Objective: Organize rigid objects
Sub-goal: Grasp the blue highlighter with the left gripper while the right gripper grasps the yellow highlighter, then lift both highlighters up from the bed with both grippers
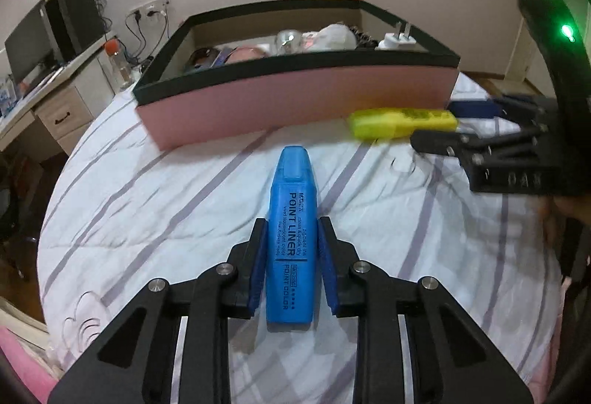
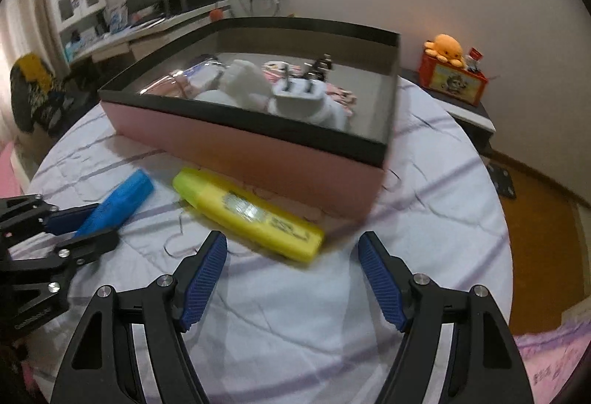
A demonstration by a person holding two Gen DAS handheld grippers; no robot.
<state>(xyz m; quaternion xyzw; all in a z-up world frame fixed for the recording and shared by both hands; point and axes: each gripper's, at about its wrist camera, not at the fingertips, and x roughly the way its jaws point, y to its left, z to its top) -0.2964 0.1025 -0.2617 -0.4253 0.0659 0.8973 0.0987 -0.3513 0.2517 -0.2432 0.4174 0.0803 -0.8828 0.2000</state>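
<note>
Left wrist view. A desk [image 1: 55, 101] with a dark monitor [image 1: 27, 45] is seen at the upper left. A pink box [image 1: 295, 101] with a black rim occupies the upper centre, resting on a white bedspread [image 1: 147, 204] with purple stripes. Inside the box, a white plug adapter [image 1: 400, 40] and a clear bulb [image 1: 288, 41] are noted among other items that cannot be made out. At lower centre, the left gripper [image 1: 291, 248] is narrowed around a blue highlighter [image 1: 291, 230]; its 2 blue pads flank the barrel, the left pad touching it, while at the right pad contact cannot be confirmed. The highlighter lies on the bedspread, cap toward the box. A yellow highlighter [image 1: 402, 123] lies just in front of the box's right end.

Right wrist view. At the left edge, the left gripper [image 2: 83, 224] is seen around the blue highlighter [image 2: 118, 200]. The yellow highlighter [image 2: 251, 215] lies at centre, beside the near wall of the box [image 2: 258, 156]. The right gripper [image 2: 291, 274] is held wide, nothing between its pads, just short of the yellow highlighter's butt end. An orange plush toy [image 2: 445, 49] sits on a red tin [image 2: 452, 80] at upper right.
</note>
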